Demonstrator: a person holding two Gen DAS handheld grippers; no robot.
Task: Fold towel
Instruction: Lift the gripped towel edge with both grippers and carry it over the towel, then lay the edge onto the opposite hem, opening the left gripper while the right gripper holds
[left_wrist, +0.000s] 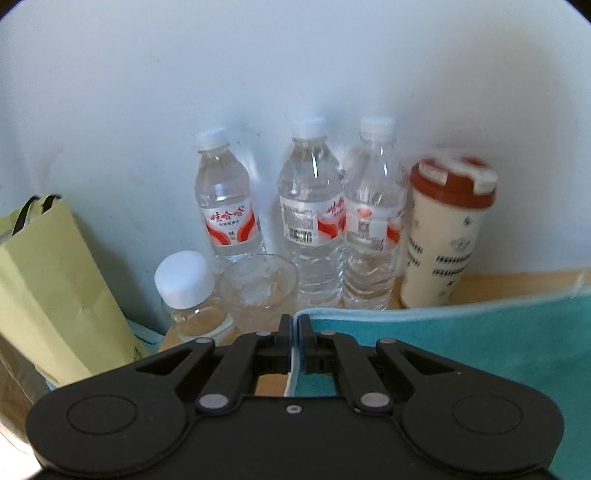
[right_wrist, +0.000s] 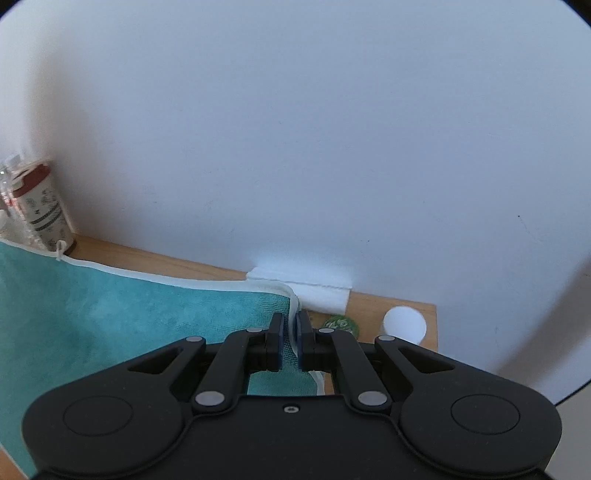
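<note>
Nearest us, the left tool (left_wrist: 294, 338) and right tool (right_wrist: 290, 338) are each clamped on the white-hemmed edge of the teal towel (right_wrist: 110, 314), which stretches between them above the worktop (right_wrist: 388, 306). Behind it we see three water bottles (left_wrist: 314, 221), an ice-filled glass (left_wrist: 258, 288), a lidded cup (left_wrist: 443, 236) and a paper bag (left_wrist: 55, 288) against the wall.

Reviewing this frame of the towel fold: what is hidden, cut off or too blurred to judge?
- Left wrist view: the towel runs off the right edge, and the left gripper body covers its near part.
- Left wrist view: the cup is blurred; its print is unreadable.
- Right wrist view: the right gripper body hides the towel's near half.
</note>
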